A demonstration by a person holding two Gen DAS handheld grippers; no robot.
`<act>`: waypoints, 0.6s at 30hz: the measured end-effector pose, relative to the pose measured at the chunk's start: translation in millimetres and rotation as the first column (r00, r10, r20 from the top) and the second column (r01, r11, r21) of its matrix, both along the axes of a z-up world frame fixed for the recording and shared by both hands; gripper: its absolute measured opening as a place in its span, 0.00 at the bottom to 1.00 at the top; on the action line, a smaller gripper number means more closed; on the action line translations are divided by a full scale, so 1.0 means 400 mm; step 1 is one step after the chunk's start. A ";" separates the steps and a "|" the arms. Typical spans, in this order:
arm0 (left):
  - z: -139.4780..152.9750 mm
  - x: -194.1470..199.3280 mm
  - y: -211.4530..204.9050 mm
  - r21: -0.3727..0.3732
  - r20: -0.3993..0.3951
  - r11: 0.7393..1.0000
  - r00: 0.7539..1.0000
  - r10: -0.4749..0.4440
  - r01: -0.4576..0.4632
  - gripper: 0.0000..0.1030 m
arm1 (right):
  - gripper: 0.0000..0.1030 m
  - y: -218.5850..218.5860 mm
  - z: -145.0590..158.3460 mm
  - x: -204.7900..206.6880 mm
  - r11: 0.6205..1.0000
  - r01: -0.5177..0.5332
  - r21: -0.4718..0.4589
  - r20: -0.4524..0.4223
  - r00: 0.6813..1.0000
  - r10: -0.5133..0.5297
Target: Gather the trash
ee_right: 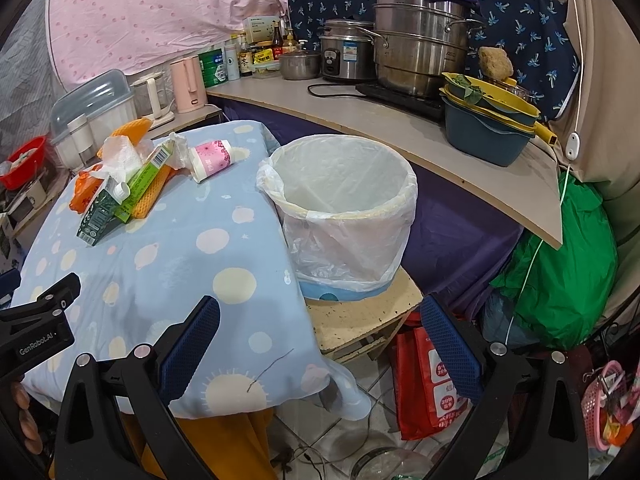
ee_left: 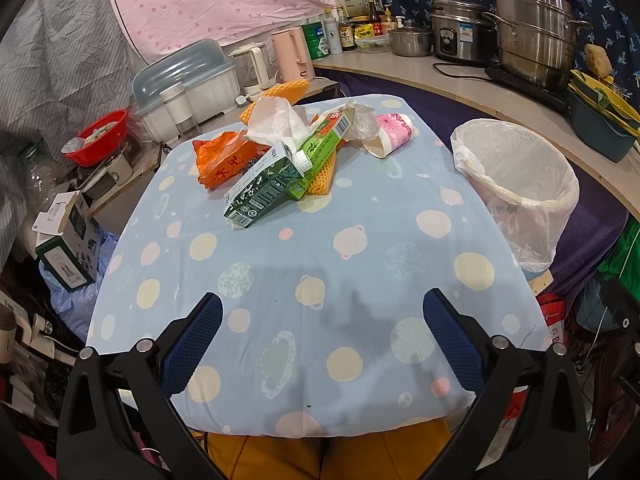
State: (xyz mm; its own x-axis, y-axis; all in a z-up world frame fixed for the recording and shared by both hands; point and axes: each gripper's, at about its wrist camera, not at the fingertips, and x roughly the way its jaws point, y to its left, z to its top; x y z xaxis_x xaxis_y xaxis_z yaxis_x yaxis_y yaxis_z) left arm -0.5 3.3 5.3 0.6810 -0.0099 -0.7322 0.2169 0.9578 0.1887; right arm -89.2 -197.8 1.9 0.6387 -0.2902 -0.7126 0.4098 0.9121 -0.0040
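A pile of trash lies at the far end of the blue spotted tablecloth: a dark green carton, a light green box, an orange wrapper, crumpled white paper and a tipped pink paper cup. A bin lined with a white bag stands to the right of the table. My left gripper hovers open over the near tablecloth, well short of the pile. My right gripper is open over the table's right corner, near the bin. The pile lies far left of it.
A counter behind the bin carries steel pots, a rice cooker, bottles and stacked basins. A dish rack, kettles and a red bowl stand left of the table. Bags crowd the floor on the right.
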 end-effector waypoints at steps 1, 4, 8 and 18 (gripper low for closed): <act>-0.001 0.000 0.000 0.000 0.001 1.000 1.000 0.000 0.000 0.93 | 0.93 0.000 0.000 0.000 1.000 -0.001 0.000 0.000 1.000 0.001; -0.001 0.000 0.000 -0.001 0.001 1.000 1.000 0.000 0.000 0.93 | 0.93 0.001 0.008 -0.001 1.000 -0.003 -0.007 -0.002 1.000 0.003; 0.002 -0.001 0.002 -0.001 0.001 1.000 1.000 0.001 -0.001 0.93 | 0.93 0.005 0.007 0.001 1.000 -0.004 -0.010 -0.002 1.000 0.004; 0.000 -0.001 0.001 -0.001 0.003 1.000 1.000 0.001 -0.001 0.93 | 0.94 0.005 0.007 0.002 1.000 -0.003 -0.010 -0.002 1.000 0.003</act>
State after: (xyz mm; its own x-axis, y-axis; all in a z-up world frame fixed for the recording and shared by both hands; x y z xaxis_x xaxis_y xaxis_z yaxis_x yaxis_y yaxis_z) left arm -0.9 3.8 5.2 0.6829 -0.0106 -0.7304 0.2159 0.9582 0.1879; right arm -88.5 -195.6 4.6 0.6386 -0.2953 -0.7106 0.4070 0.9133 -0.0138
